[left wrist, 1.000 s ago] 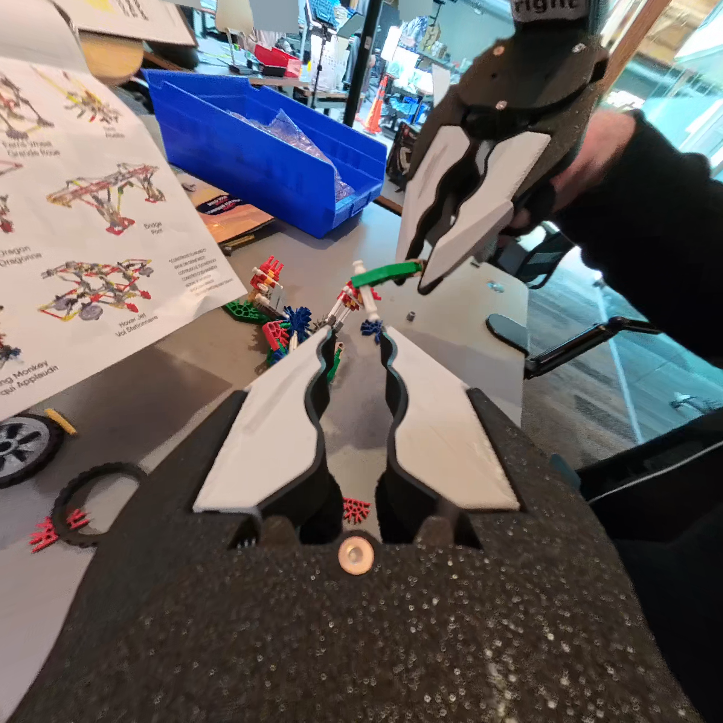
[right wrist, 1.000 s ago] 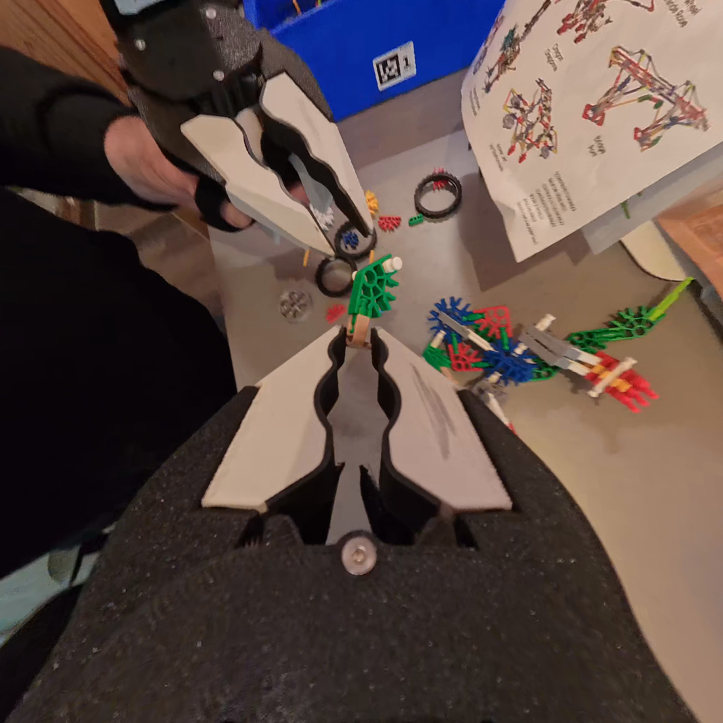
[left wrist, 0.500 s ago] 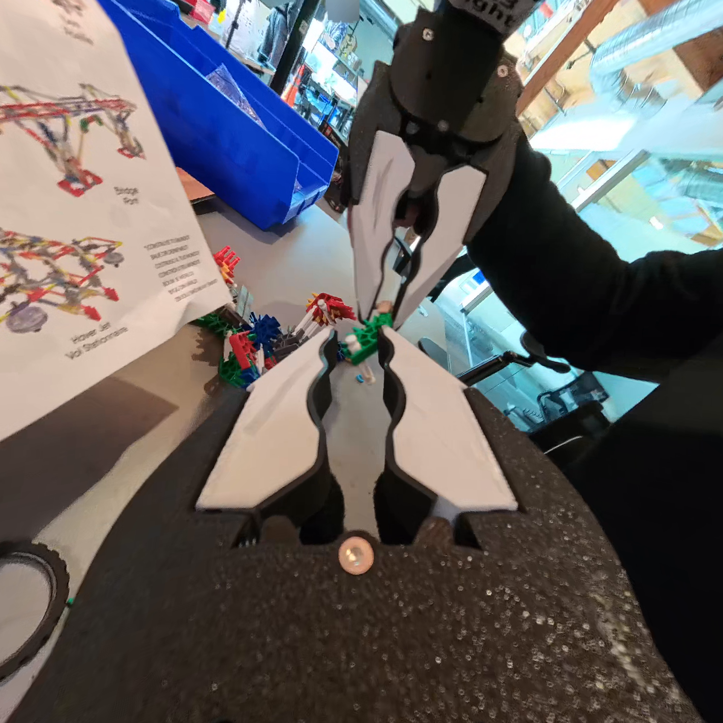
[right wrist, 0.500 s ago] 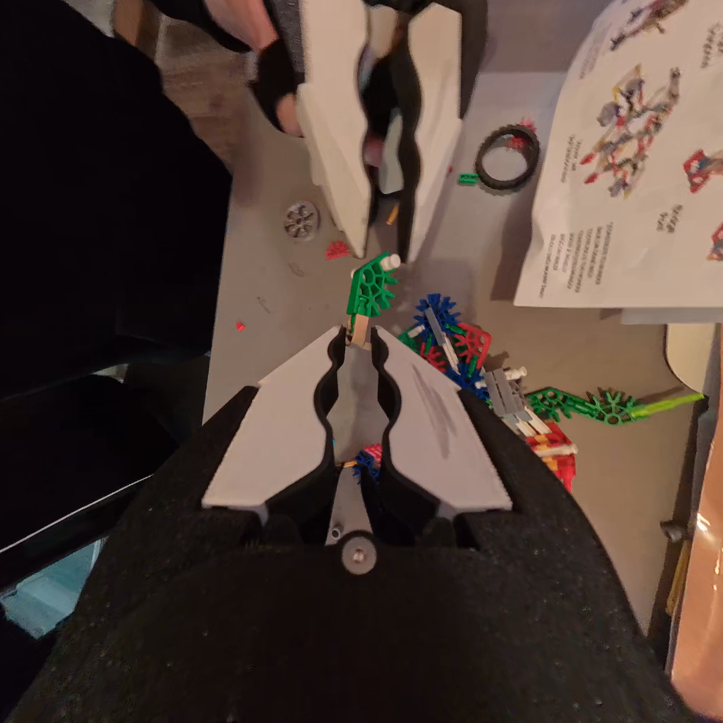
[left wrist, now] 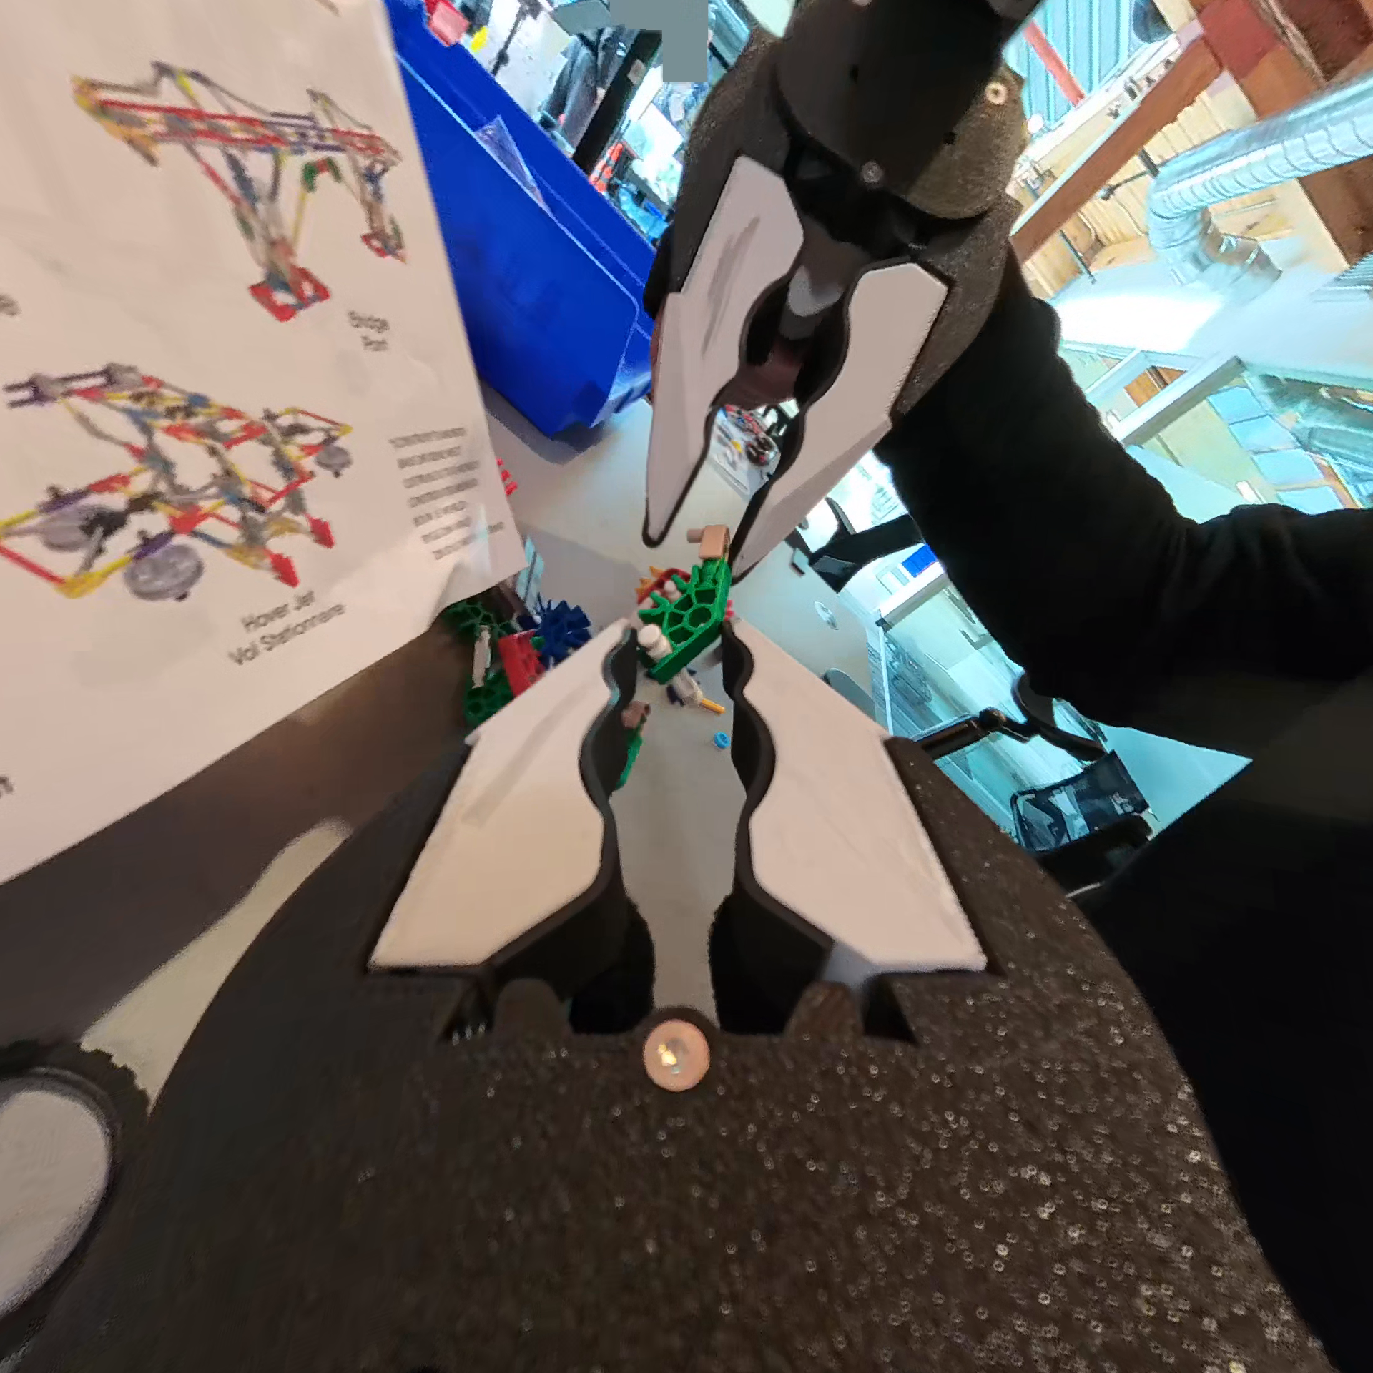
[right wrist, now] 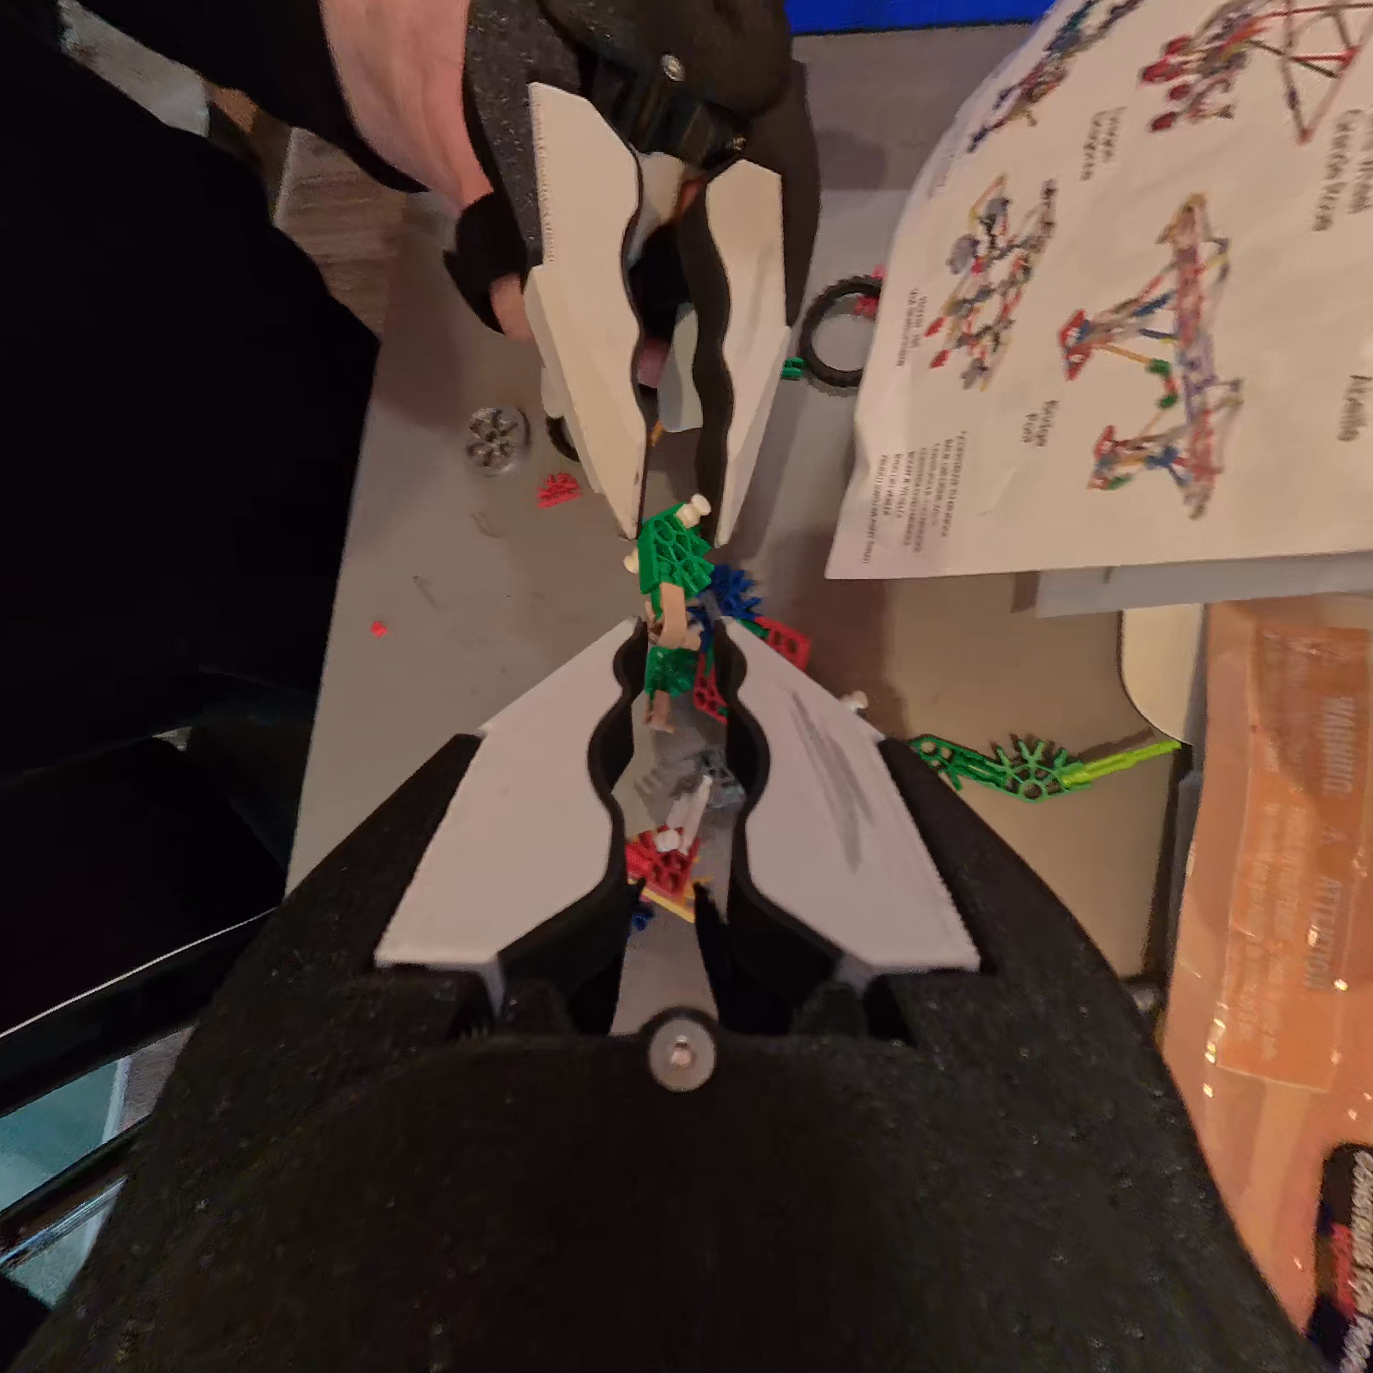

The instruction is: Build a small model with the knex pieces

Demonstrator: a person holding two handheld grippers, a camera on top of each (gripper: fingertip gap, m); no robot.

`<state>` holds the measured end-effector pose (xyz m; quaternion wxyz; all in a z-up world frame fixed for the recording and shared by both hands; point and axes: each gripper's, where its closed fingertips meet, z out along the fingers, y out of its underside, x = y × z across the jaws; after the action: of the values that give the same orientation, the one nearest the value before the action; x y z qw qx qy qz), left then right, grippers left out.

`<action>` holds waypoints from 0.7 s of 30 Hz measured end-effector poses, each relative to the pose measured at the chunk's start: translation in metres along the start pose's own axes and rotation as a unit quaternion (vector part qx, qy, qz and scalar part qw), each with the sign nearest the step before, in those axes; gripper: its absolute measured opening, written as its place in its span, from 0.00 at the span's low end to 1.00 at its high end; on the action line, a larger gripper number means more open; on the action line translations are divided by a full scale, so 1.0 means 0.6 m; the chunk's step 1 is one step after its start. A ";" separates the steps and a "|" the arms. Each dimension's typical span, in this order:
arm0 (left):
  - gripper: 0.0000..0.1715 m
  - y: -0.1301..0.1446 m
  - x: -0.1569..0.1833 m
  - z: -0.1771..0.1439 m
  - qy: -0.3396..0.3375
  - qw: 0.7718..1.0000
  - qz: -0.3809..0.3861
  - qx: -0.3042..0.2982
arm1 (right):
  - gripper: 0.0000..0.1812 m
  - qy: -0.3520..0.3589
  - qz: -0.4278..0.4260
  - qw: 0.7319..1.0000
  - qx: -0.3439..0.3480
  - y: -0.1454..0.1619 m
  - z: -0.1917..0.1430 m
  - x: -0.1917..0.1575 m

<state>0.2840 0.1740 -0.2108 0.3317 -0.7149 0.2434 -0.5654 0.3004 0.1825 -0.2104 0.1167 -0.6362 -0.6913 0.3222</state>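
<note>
Left claw (left wrist: 672, 639) closed in | green connector (left wrist: 687, 613) between tips

Left tongs (left wrist: 672, 631) and right tongs (right wrist: 680, 631) met tip to tip, both slightly parted, gloved hands gripping.

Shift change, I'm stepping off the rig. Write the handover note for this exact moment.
Right gripper: shut on a tan clip that carries the green connector, held above the table.
Left gripper: open, tips either side of the green connector, not clamped.
White rod sticks from the connector's far end.
Loose pieces lie on the table below, beside the instruction sheet.
</note>
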 end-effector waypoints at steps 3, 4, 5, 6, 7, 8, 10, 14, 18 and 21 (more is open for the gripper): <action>0.11 0.004 -0.017 0.002 -0.025 1.000 0.001 0.003 | 0.14 0.036 -0.014 0.999 -0.006 0.004 -0.002 0.013; 0.11 0.006 -0.021 0.003 -0.032 0.999 0.004 0.000 | 0.14 0.044 -0.019 0.999 -0.006 0.004 -0.001 0.015; 0.11 0.008 -0.025 0.005 -0.041 0.999 0.009 -0.004 | 0.14 0.052 -0.026 0.998 -0.010 0.006 0.002 0.018; 0.11 0.010 -0.029 0.006 -0.048 0.999 0.014 -0.006 | 0.14 0.060 -0.033 0.998 -0.015 0.009 0.005 0.020; 0.11 0.010 -0.031 0.008 -0.051 0.999 0.017 -0.007 | 0.14 0.061 -0.037 0.997 -0.020 0.011 0.010 0.020; 0.11 0.010 -0.033 0.010 -0.054 0.998 0.018 -0.009 | 0.13 0.058 -0.039 0.997 -0.023 0.013 0.015 0.019; 0.11 0.011 -0.039 0.013 -0.067 0.997 0.022 -0.012 | 0.13 0.059 -0.043 0.997 -0.022 0.015 0.025 0.021; 0.11 0.018 -0.048 0.015 -0.074 0.997 0.014 -0.017 | 0.06 0.071 -0.053 0.996 -0.030 0.022 0.041 0.030; 0.11 0.022 -0.053 0.013 -0.076 0.997 0.005 -0.016 | 0.06 0.069 -0.059 0.995 -0.027 0.023 0.048 0.033; 0.12 0.022 -0.057 0.011 -0.082 0.997 0.004 -0.016 | 0.06 0.072 -0.070 0.994 -0.031 0.022 0.049 0.035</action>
<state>0.2828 0.1913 -0.2436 0.3418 -0.7626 0.2275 -0.4998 0.2907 0.1937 -0.2461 0.1684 -0.6107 -0.7340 0.2449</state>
